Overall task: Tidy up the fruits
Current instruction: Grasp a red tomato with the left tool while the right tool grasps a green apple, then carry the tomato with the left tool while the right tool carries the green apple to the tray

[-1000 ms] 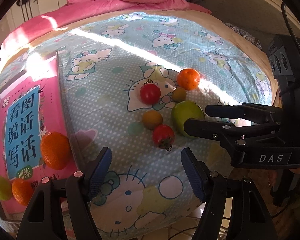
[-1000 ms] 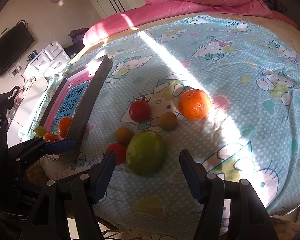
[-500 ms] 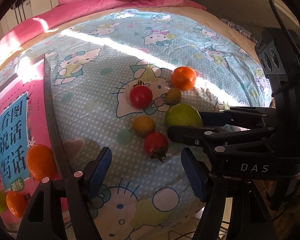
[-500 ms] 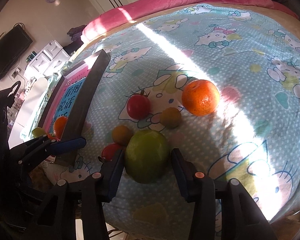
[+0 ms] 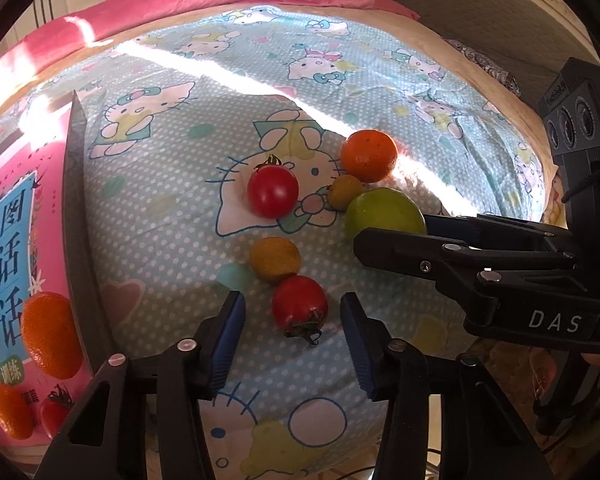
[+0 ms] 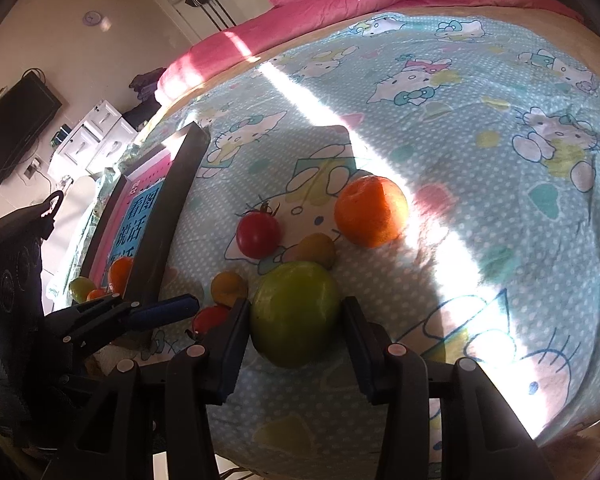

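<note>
A big green fruit (image 6: 294, 312) lies near the front edge of the bed (image 6: 480, 120), between the fingers of the right gripper (image 6: 294, 344); the blue pads sit right against its sides, though I cannot tell if they press it. Just left, a red tomato (image 5: 299, 304) lies between the wide-apart fingers of the left gripper (image 5: 292, 344), untouched. An orange (image 6: 370, 212) sits behind.

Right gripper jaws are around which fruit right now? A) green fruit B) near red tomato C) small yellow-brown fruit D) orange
A: in the right wrist view the green fruit sits between the jaws of the right gripper, which press its sides, while the orange lies farther back.
</note>
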Demonstrator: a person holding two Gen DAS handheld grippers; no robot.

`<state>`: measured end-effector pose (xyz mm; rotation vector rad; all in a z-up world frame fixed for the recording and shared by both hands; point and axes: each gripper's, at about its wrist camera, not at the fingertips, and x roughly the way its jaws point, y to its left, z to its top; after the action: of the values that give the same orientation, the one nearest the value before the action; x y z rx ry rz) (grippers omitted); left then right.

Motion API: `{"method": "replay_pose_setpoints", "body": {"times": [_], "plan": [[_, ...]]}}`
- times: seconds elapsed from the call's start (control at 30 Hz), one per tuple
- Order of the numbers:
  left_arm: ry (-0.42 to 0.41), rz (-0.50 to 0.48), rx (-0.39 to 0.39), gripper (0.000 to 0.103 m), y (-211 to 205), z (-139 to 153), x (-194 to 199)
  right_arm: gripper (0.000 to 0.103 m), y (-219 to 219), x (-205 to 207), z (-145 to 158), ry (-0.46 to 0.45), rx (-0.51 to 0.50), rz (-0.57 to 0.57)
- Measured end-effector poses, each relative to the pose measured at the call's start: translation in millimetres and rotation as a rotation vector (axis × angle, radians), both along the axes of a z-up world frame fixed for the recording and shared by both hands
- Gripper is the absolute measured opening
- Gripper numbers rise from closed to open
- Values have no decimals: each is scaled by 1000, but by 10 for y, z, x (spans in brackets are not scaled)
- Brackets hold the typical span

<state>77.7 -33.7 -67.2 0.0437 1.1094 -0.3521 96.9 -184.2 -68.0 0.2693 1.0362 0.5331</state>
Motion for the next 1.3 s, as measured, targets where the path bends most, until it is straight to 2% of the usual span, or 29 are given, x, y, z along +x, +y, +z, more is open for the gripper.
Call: {"method": "replay_pose_setpoints", "body": {"times": [0.1,0.17,0.77,1.3], "plan": [[-1,4,-2,32,8,-1,5,46,4,5,5,-5,-3,-1],[1,9,-6,29,26,-3,-1,46,7,2,13,-11,-4,1],[-55,49,-45,29,230,243,-102,46,7,-89,141,-72,-12,-1],[-110,127,-53,28,574,486,-247,46,285,-240,467,-208,-9,45]]}}
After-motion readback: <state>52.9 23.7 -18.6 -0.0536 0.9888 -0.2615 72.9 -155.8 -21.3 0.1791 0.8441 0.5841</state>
